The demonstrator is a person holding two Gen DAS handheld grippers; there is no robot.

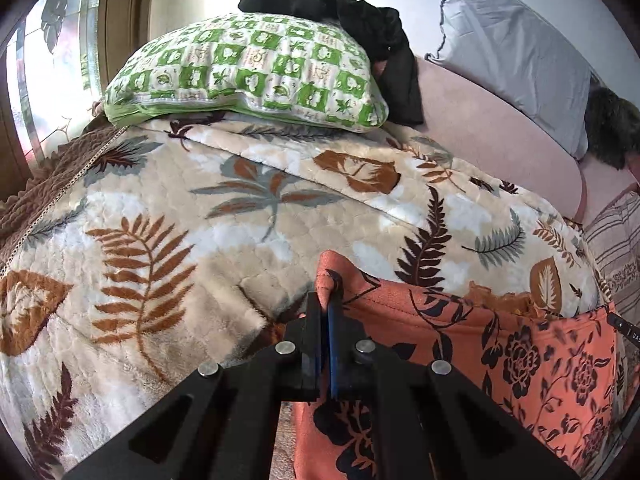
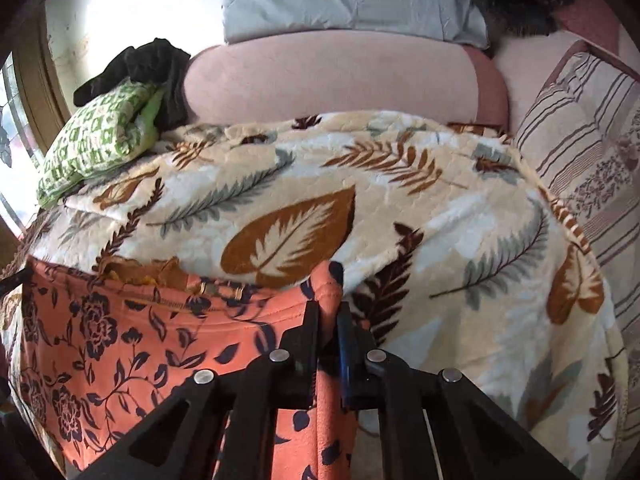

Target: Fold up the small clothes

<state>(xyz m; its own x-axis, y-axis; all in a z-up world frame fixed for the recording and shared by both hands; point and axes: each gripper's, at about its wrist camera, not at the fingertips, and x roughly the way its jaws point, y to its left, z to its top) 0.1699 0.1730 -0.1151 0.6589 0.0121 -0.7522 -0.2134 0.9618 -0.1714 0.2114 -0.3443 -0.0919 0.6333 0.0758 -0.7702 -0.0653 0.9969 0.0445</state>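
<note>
Left fingers (image 1: 326, 304) pinching orange garment (image 1: 500, 360), right fingers (image 2: 328, 312) likewise

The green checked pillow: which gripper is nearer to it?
Left. The left gripper pinches the orange floral garment at its corner on the green checked pillow's side; the right gripper pinches the opposite corner, farther away.

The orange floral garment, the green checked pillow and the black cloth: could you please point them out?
orange floral garment (image 1: 500, 344), left wrist view, its flat middle.
green checked pillow (image 1: 256, 68), left wrist view, its top face.
black cloth (image 1: 360, 16), left wrist view, its bunched middle.
</note>
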